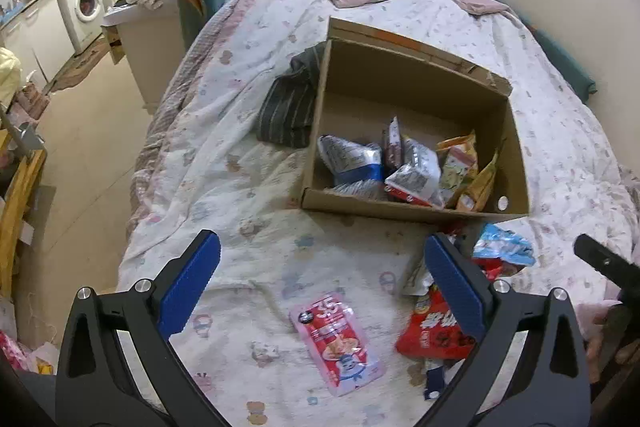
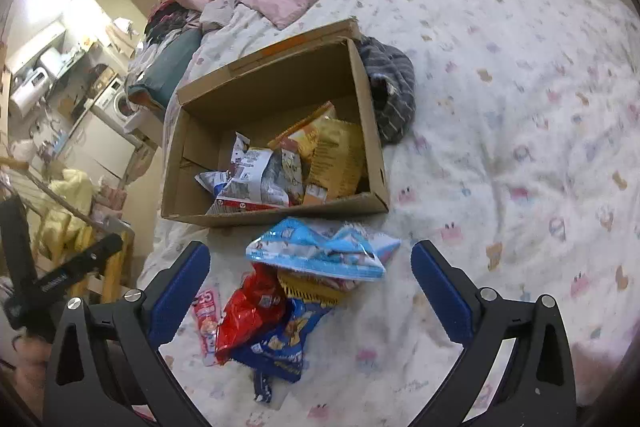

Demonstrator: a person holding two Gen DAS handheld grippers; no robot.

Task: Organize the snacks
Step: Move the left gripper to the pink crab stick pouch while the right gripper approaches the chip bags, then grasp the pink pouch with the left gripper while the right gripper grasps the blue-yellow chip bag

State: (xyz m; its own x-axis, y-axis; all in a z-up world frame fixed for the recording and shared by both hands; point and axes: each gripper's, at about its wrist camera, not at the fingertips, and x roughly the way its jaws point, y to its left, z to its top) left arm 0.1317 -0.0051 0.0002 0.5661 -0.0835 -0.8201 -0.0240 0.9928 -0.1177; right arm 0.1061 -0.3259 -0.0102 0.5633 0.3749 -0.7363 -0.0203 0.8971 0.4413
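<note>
A cardboard box (image 1: 516,155) (image 2: 172,179) sits on the bed and holds several snack bags. In front of it lies a loose heap: a light blue bag (image 2: 320,251) (image 1: 506,247), a red bag (image 2: 248,311) (image 1: 434,331), a yellow pack (image 2: 312,287) and a dark blue bag (image 2: 280,343). A pink pouch (image 1: 338,341) (image 2: 208,315) lies flat by itself. My left gripper (image 1: 322,259) is open above the bedcover with the pink pouch below the gap. My right gripper (image 2: 310,267) is open over the heap and touches none of it.
A striped grey garment (image 1: 288,107) (image 2: 394,95) lies against the box's far side. The flowered bedcover (image 2: 520,107) spreads wide to the right. The bed's left edge drops to the floor (image 1: 84,147), with a washing machine (image 1: 84,3) and clutter beyond.
</note>
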